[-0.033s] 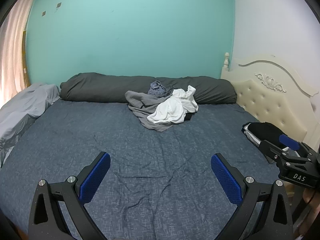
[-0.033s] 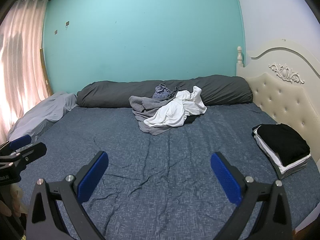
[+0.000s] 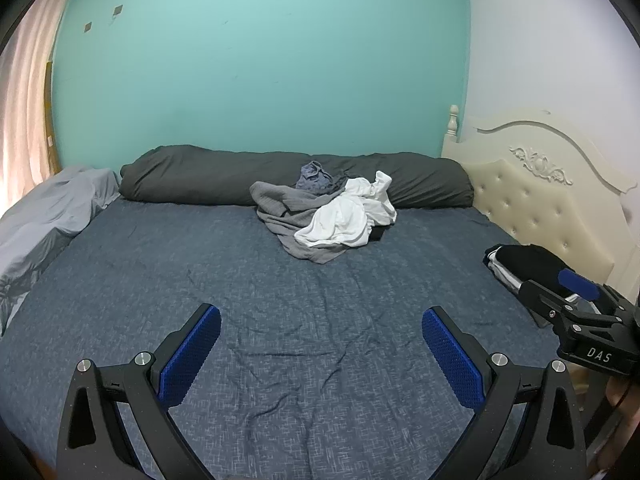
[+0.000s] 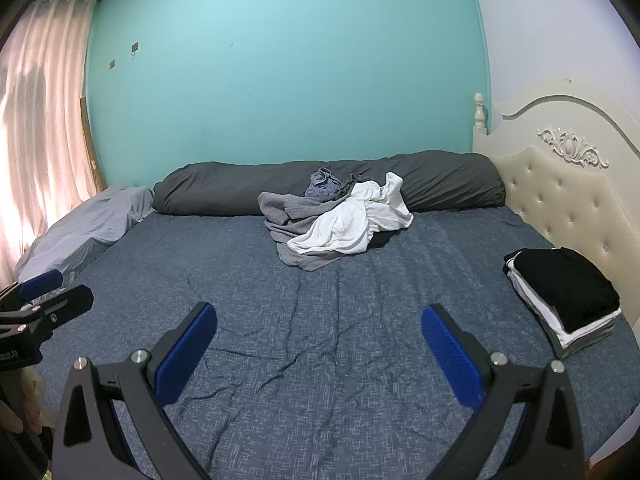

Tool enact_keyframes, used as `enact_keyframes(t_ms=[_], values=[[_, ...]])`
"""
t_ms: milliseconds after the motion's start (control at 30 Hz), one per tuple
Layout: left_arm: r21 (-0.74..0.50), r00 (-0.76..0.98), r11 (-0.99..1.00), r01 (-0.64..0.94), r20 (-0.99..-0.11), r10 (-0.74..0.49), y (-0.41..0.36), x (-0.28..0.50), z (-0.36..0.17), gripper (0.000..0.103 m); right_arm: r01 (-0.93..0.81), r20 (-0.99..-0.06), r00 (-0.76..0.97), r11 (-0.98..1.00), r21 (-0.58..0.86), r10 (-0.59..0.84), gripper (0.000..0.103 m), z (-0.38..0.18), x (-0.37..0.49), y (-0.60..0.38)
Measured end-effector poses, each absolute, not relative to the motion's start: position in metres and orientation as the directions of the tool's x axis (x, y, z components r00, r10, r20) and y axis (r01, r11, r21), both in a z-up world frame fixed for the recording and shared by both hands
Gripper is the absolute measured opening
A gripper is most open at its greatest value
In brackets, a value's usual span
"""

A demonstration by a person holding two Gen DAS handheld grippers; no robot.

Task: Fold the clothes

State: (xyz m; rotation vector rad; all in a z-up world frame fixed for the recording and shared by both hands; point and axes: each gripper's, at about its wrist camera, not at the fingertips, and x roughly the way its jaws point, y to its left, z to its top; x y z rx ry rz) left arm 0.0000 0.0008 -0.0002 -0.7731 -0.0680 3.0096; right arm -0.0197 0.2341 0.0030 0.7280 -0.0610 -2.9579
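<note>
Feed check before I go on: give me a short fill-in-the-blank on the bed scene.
1. The white garment lies on top of a ___ one.
2. The top item of the folded stack is ___.
3. The stack sits beside the ___.
4. The jaws of both grippers are ___.

Missing words: grey; black; headboard; open

The left gripper [image 3: 320,340] hangs over the blue bed [image 3: 200,280] with its fingers [image 3: 192,354] spread wide, nothing between them. Far ahead, a heap of unfolded clothes [image 3: 324,216] lies against a dark bolster [image 3: 208,180]. A folded stack [image 3: 520,266] sits by the headboard [image 3: 540,200], partly behind the right gripper [image 3: 576,300].
</note>
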Motion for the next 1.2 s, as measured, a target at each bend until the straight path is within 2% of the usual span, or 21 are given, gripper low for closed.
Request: enact_keyframes(t_ms=[1200], values=[[-0.072, -0.869, -0.993, -0.097, -0.481, 0.12, 0.01, -0.002, -0.005, 0.103, 0.071, -0.459, -0.883, -0.995, 0.067, -0.094, 0.103, 0.0, -0.019, 0.241]])
